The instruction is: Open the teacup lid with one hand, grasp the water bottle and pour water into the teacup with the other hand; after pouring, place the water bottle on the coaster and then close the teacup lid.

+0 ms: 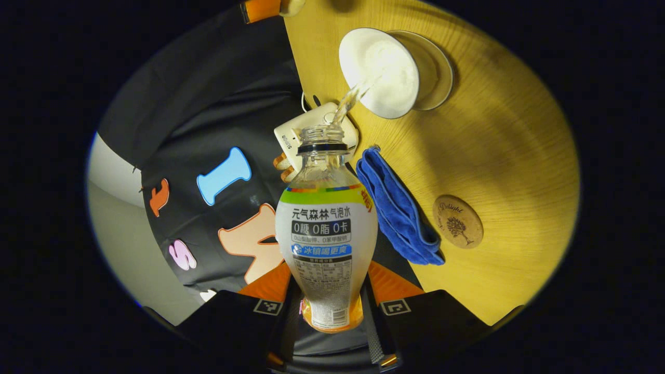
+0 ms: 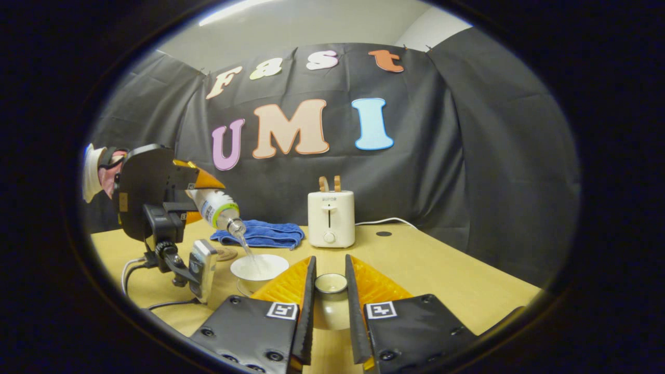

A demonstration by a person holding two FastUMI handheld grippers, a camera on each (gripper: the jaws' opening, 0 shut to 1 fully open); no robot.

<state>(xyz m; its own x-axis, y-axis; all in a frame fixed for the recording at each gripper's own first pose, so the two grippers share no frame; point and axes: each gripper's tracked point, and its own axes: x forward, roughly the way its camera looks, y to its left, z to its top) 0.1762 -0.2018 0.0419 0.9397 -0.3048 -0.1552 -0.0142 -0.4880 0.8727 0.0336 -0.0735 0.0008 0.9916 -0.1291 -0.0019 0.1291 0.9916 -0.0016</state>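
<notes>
Yellow wooden table, backed by black cloth. The water bottle is clamped between both fingers of the left gripper, its long axis tilted and its open neck aimed down at the teacup; a stream of water is seen entering the cup. The lid is held between the closed fingers of the right gripper, just beside the cup. A coaster lies bare beside a blue towel, near a toaster.

Bystanders on the wooden counter

A white toaster stands upright near the back cloth, two bread slices poking from its slots and its white cord trailing to one side; a folded blue towel lies just beside it.
</notes>
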